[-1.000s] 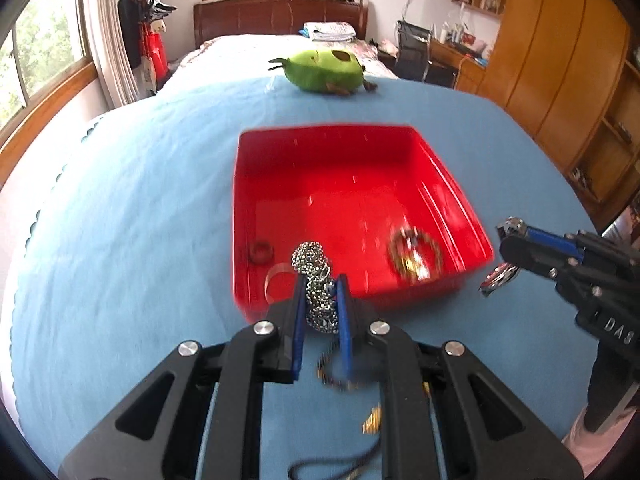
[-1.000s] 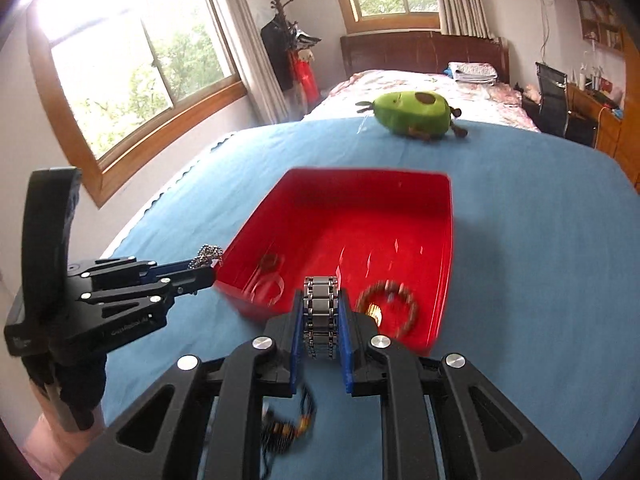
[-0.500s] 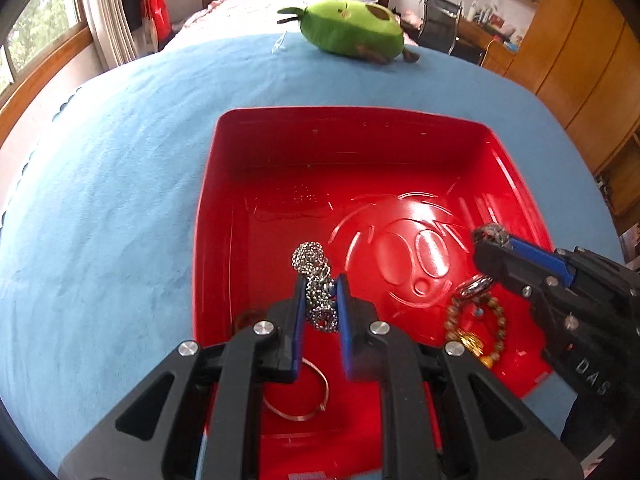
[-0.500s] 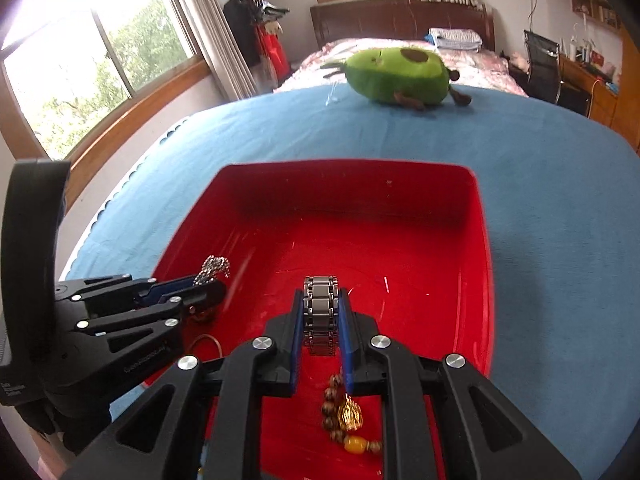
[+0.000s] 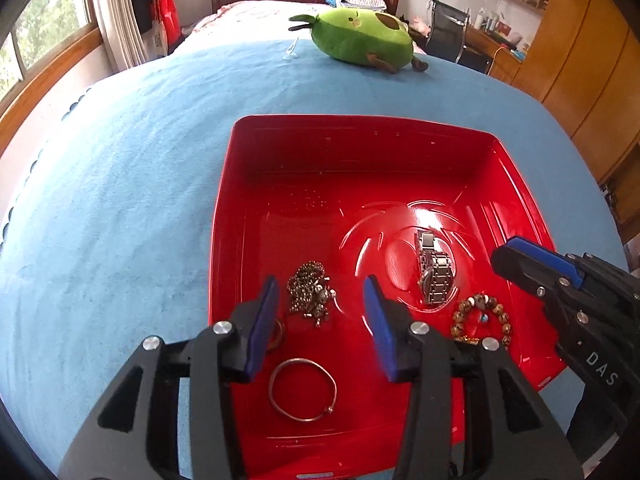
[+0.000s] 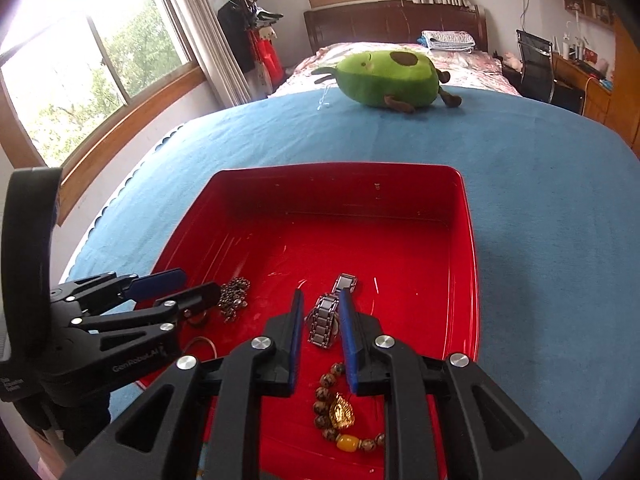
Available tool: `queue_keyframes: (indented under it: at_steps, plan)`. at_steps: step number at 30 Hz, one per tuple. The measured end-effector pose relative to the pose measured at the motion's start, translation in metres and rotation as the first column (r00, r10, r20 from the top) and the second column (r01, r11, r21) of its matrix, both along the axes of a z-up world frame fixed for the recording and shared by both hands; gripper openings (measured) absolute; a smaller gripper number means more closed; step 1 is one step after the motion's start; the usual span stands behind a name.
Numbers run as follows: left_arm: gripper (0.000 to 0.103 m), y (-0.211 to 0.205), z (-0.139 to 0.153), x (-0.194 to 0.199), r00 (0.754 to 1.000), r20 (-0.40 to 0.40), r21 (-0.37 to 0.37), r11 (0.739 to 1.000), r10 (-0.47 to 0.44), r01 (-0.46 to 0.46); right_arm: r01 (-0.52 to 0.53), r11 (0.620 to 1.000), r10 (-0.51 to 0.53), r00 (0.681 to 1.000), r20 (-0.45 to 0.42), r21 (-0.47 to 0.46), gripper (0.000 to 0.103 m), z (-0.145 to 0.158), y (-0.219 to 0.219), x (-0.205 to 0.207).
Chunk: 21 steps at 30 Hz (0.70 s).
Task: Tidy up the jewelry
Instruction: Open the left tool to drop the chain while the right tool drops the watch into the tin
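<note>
Here, a blue blanket (image 5: 120,208) covers a wide surface in a bedroom, with a green avocado plush toy (image 5: 360,42) lying at its far edge. Nearer the cameras sits a red tray (image 5: 360,148), a shallow square plastic bin resting on the blanket and holding all the jewelry in view.

Two handheld grippers reach over the tray's near side. The left gripper (image 5: 322,304) points down into the tray's left half; its jaws are opening and stand well apart, with nothing pressed between the blue pads. A silver chain necklace (image 5: 310,294) lies bunched on the tray floor in the gap between them, free of both pads. The right gripper (image 6: 320,320) hangs over the tray's middle, its jaws also opening; a gap shows on each side of the metal watch (image 6: 326,318), which lies on the tray floor between the pads and is not clamped.

In the left wrist view the watch rests to the right of the necklace, on the raised circular pattern of the tray floor. A beaded bracelet (image 5: 482,316) with a gold charm lies just right of the watch, near the tray's front right corner. A thin silver bangle (image 5: 302,390) lies at the front of the tray, below the necklace. A small ring is partly hidden behind the left gripper's left finger.
</note>
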<state>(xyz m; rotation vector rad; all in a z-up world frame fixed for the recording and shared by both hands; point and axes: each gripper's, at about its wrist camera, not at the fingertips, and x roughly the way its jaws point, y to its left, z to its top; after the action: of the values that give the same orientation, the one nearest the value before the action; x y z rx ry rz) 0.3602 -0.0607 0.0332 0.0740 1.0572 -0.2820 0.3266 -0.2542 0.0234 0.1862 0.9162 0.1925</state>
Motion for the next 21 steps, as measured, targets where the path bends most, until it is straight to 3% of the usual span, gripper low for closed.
queue_keyframes:
  at_steps: [5, 21]
  plan:
    - [0.053, -0.004, 0.002, -0.007, 1.0, 0.018, 0.005, 1.0, -0.002, 0.002, -0.008, 1.0, 0.008, 1.0, -0.006, 0.0, 0.018, 0.0, 0.003, -0.005]
    - [0.063, 0.014, 0.019, -0.024, 0.996, 0.073, -0.009, 0.999, 0.055, -0.054, -0.01, 1.0, 0.01, 1.0, -0.007, 0.014, 0.019, 0.005, 0.002, -0.018]
